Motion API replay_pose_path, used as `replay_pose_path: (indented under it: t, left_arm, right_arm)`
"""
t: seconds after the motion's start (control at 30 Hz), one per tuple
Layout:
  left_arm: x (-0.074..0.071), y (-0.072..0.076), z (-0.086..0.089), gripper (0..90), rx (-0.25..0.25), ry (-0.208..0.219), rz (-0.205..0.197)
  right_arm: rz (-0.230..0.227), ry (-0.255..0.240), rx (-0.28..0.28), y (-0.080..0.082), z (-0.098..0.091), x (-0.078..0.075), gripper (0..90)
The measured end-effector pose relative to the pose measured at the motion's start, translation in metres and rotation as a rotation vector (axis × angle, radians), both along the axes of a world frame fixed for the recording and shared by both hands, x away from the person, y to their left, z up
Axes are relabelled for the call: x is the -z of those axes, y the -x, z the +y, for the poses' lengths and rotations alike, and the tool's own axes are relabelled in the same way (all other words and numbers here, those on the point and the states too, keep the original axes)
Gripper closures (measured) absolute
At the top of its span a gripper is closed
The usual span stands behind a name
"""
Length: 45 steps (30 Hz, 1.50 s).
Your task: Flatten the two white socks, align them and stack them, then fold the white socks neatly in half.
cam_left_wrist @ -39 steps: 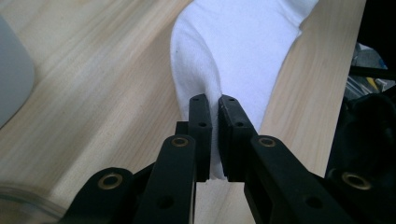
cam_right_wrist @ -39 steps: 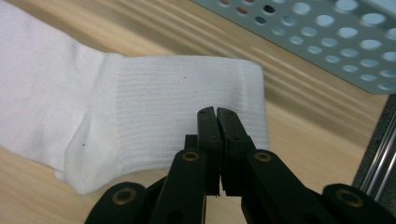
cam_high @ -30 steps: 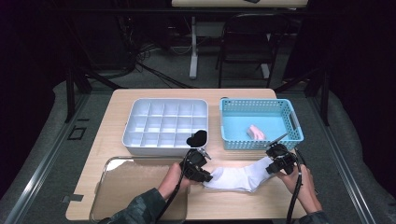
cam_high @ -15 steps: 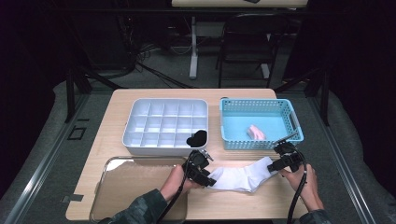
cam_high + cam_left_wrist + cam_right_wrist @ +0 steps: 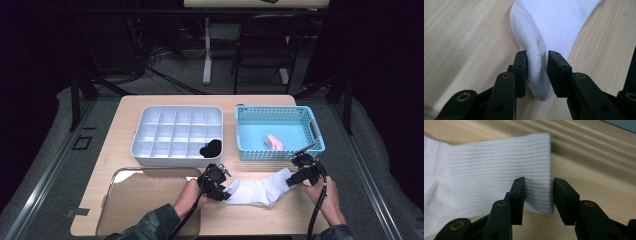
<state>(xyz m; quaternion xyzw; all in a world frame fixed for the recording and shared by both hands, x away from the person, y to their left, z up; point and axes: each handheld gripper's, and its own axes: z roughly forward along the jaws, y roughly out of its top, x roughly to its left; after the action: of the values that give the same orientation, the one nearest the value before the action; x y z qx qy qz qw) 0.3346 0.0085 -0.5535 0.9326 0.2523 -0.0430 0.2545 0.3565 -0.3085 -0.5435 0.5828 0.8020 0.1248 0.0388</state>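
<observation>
Dark room, wooden bench point(image 5: 125, 107) lit mid-frame. White sock point(image 5: 255, 191) lies flat at lower centre of the bench, below the divided tray point(image 5: 177, 150) and blue basket point(image 5: 245, 142). Left gripper point(image 5: 220, 190) sits at the toe end; its jaws have just been closing, toe fold between them, one pad touching, the other with a slight gap, so not yet clamped. Right gripper point(image 5: 295, 176) is at the ribbed cuff point(image 5: 534, 182); jaws likewise just closing, cuff edge between them, gap on the right pad. Sock looks light, soft, floppy and will sag if lifted by one end. Best held at cuff and toe together.
</observation>
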Motion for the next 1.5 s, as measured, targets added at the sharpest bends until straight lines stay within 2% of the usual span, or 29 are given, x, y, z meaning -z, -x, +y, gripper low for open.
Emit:
replay_pose_path:
  t: [0.03,0.07,0.13,0.37,0.47,0.6,0.67,0.73,0.9,1.07,1.23,1.27,1.3,1.4,1.43,1.5]
  left_arm:
    - [0.000,0.000,0.000,70.0,0.005,0.005,0.005]
    - [0.001,0.000,0.000,70.7,0.007,0.005,0.005]
    - [0.000,0.001,-0.001,71.6,0.007,-0.002,-0.004]
    - [0.001,0.001,-0.001,73.9,0.012,0.002,-0.006]
    - [0.002,0.000,-0.001,75.8,0.017,0.007,-0.011]
    - [0.002,0.001,-0.001,78.6,0.018,0.011,-0.018]
    - [0.002,0.001,-0.001,79.2,0.016,0.013,-0.014]
    - [0.002,0.000,-0.001,79.5,0.014,0.017,-0.014]
    - [0.002,-0.001,-0.001,79.5,0.015,0.020,-0.017]
    - [0.002,-0.001,-0.002,79.6,0.016,0.020,-0.022]
    - [0.003,-0.002,-0.002,79.7,0.019,0.024,-0.019]
    - [0.003,-0.002,-0.002,79.7,0.019,0.024,-0.019]
    - [0.003,-0.002,-0.002,79.7,0.020,0.024,-0.019]
    - [0.003,-0.002,-0.002,79.7,0.019,0.023,-0.021]
    - [0.003,-0.002,-0.002,79.8,0.014,0.029,-0.022]
    - [0.003,-0.003,-0.002,79.8,0.013,0.031,-0.020]
  right_arm:
    - [0.002,0.001,0.003,0.000,0.000,0.000,61.6]
    - [0.025,0.008,-0.019,-0.001,-0.003,-0.001,62.0]
    - [0.026,-0.020,-0.005,-0.001,-0.004,0.000,62.2]
    - [0.024,-0.022,-0.010,-0.002,-0.004,0.000,63.8]
    - [0.022,-0.029,-0.015,-0.001,-0.004,0.001,68.6]
    - [0.023,-0.063,0.004,0.000,-0.003,0.001,76.1]
    - [0.039,-0.044,-0.007,-0.001,-0.002,0.000,77.2]
    - [0.041,-0.047,-0.006,-0.001,-0.003,-0.001,77.7]
    - [0.032,-0.050,-0.004,-0.001,-0.003,-0.003,78.0]
    - [0.019,-0.063,-0.003,0.001,-0.007,-0.012,78.1]
    - [-0.011,-0.074,-0.005,0.004,-0.005,-0.023,78.3]
    - [-0.026,-0.089,0.009,0.005,-0.004,-0.024,78.3]
    - [-0.013,-0.083,-0.010,0.005,-0.004,-0.026,78.3]
    - [-0.020,-0.094,-0.020,0.006,-0.004,-0.030,78.3]
    - [-0.035,-0.113,-0.002,0.007,-0.003,-0.031,78.3]
    - [-0.025,-0.123,-0.023,0.008,-0.004,-0.035,78.3]
